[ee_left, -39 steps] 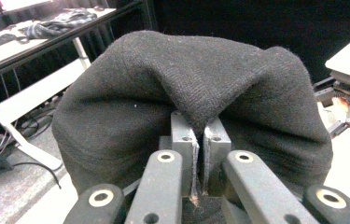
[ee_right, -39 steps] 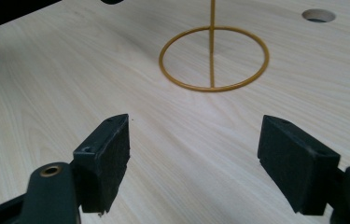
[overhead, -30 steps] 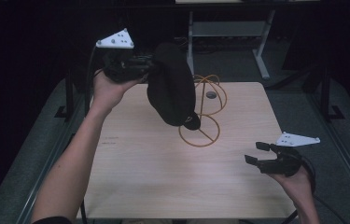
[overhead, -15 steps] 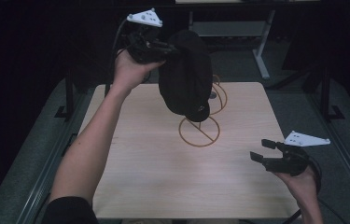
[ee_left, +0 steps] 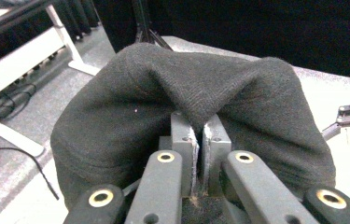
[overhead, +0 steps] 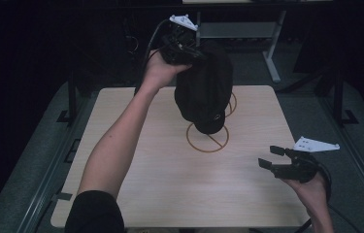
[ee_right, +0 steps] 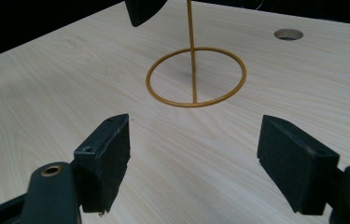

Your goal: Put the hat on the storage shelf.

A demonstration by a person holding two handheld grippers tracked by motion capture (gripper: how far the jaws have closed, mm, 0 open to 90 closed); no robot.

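A black woollen hat [overhead: 204, 87] hangs in the air over the back half of the table, above a gold wire stand [overhead: 207, 138] with a ring base and an upright rod. My left gripper [overhead: 194, 53] is shut on a fold of the hat's fabric [ee_left: 140, 93]; in the left gripper view the two pads [ee_left: 199, 126] pinch the cloth tightly. The hat's lower edge [ee_right: 142, 10] dangles beside the rod, above the ring [ee_right: 196, 77]. Low at the table's right front, my right gripper [overhead: 269, 158] stands open with nothing between its fingers [ee_right: 193, 149], pointing at the stand.
The light wooden table [overhead: 136, 194] has a round hole [ee_right: 288, 33] near its far side. A white-legged frame [overhead: 272, 53] stands on the grey floor behind the table. Dark rails run along both sides.
My left hand has carried the hat to the right and farther back, bringing it over the stand. The right hand has stayed where it was.
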